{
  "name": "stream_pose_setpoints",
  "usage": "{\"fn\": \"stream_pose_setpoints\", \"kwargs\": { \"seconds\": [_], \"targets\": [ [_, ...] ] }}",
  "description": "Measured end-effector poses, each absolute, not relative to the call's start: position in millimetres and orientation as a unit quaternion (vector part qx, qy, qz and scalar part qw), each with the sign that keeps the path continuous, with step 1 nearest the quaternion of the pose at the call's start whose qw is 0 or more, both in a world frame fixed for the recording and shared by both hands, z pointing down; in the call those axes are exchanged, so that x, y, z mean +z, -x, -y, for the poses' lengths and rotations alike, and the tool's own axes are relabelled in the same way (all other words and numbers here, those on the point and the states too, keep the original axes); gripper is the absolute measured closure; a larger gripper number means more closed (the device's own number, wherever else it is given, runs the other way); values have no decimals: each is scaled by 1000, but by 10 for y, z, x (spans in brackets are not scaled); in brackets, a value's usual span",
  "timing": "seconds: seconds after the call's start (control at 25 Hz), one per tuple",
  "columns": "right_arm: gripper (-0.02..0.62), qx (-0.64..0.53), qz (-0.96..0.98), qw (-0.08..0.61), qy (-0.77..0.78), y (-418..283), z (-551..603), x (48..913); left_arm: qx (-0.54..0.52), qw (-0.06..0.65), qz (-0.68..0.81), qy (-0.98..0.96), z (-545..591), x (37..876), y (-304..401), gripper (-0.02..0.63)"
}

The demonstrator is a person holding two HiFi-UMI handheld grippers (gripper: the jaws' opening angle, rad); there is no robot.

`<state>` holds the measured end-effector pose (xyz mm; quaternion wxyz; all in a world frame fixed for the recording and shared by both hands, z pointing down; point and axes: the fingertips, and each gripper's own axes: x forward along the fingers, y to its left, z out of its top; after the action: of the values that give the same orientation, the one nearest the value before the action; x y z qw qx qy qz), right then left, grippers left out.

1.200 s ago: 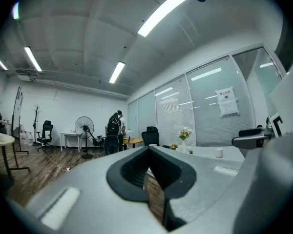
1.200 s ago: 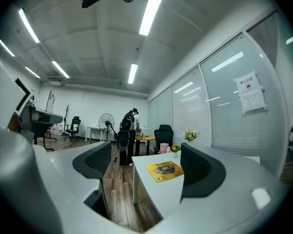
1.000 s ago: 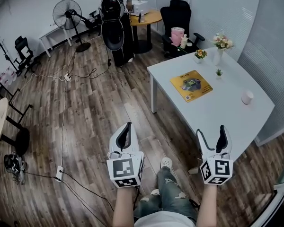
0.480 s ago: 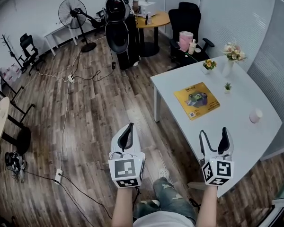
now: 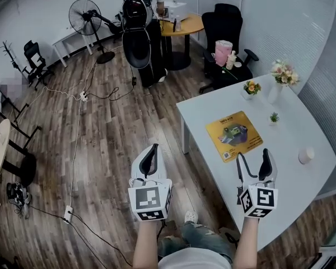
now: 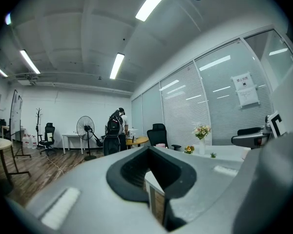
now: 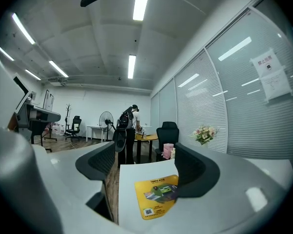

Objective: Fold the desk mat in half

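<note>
— Where were your grippers?
— My left gripper (image 5: 152, 151) had its jaws together, over the floor. My right gripper (image 5: 252, 157) was spread, empty, over the table (image 5: 294, 178) edge.
— And the mat?
— The mat (image 5: 235, 135) lay flat just beyond the right, far nearer it.

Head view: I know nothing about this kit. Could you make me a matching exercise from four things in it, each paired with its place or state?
Things:
1. desk mat
2. left hand-held gripper
3. right hand-held gripper
4. standing fan

Places and states:
A. jaws apart, above the white table
B. lying flat and unfolded on the white table
C. standing far off on the wooden floor
D. jaws together, above the wooden floor

Pairs: 1-B, 2-D, 3-A, 4-C
</note>
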<state>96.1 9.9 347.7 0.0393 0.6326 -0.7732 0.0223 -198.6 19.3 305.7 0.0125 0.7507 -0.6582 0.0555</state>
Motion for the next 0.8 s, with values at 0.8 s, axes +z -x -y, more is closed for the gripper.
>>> {"fn": "stream_pose_setpoints", "kwargs": {
  "seconds": [0.8],
  "targets": [
    [198, 49, 758, 73, -646, -1291, 799, 3824, 75, 30, 630, -772, 917, 3332, 1619, 606]
  ]
}}
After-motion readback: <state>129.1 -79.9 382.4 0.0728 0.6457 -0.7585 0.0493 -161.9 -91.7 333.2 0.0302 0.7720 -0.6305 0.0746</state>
